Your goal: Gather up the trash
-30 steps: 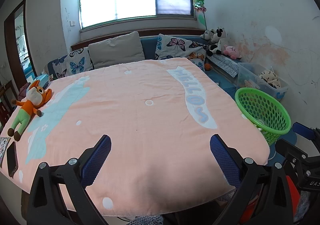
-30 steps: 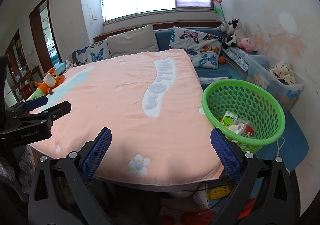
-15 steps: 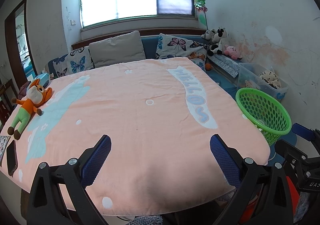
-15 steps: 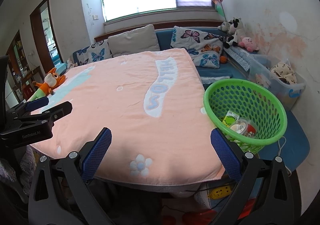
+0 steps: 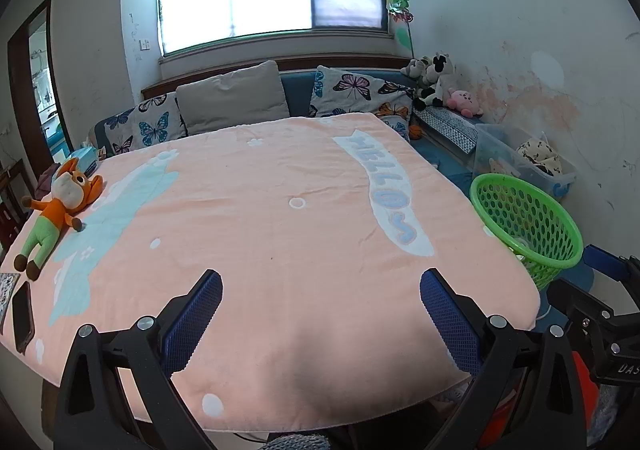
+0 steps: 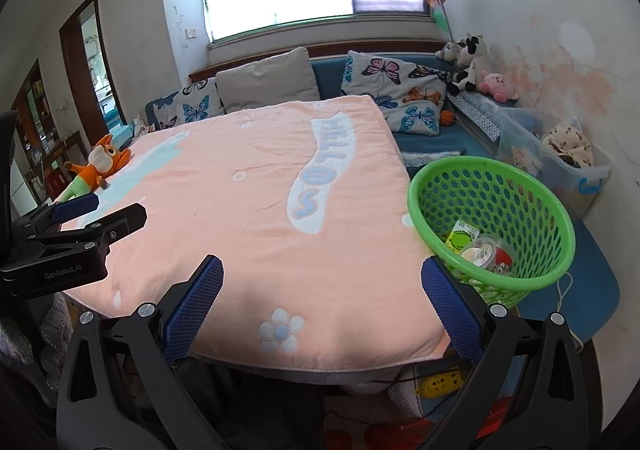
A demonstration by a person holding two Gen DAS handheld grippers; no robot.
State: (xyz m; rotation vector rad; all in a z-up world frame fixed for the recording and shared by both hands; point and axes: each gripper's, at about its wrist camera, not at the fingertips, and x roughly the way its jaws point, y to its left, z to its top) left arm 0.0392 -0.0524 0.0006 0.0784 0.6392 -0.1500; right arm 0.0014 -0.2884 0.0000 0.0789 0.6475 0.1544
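Note:
A green perforated basket (image 6: 492,226) stands on a blue seat at the table's right edge; it also shows in the left wrist view (image 5: 524,226). Inside it lie a green-and-yellow packet (image 6: 462,238) and a clear lidded cup (image 6: 482,252). My left gripper (image 5: 320,286) is open and empty over the near edge of the pink table cover (image 5: 260,230). My right gripper (image 6: 322,282) is open and empty over the table's near right corner, left of the basket. The left gripper shows from the side in the right wrist view (image 6: 96,218).
An orange plush toy (image 5: 56,210) lies at the table's left edge, a black phone (image 5: 22,316) near the front left corner. A blue sofa with butterfly cushions (image 5: 360,94) stands behind. A clear storage bin (image 6: 560,162) sits by the right wall. A yellow power strip (image 6: 440,386) lies on the floor.
Both grippers have drifted slightly back and left of the table; the basket sits a little further right in both views. Both stay open and empty.

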